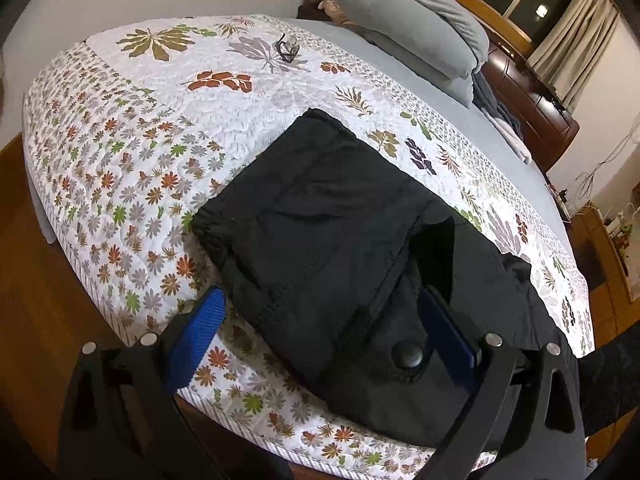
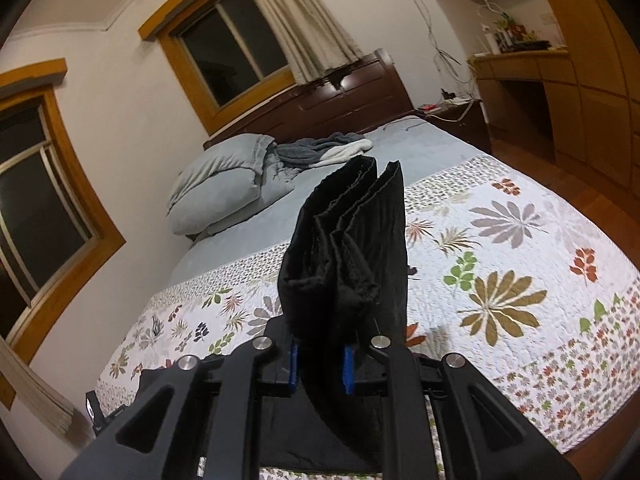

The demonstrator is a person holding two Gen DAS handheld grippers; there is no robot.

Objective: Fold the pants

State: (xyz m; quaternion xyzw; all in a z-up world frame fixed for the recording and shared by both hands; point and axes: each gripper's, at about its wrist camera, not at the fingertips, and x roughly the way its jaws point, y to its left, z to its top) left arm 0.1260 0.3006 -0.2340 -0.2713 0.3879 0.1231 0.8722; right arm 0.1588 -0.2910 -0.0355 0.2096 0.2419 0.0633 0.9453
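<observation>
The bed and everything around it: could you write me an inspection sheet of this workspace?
Surface: bed with a floral quilt, grey sheet at the head end.
Job's things: black pants, partly folded, lying near the quilt's edge; one end is lifted.
Clutter: eyeglasses on the quilt; grey pillows; a rumpled grey blanket.
Grippers: left hand-held gripper open, straddling the pants; right hand-held gripper shut on bunched pants fabric.
Cables: thin wires hang down the wall beside the headboard.
Surroundings: dark windows with curtains, wooden headboard, wooden cabinets, wood floor.
</observation>
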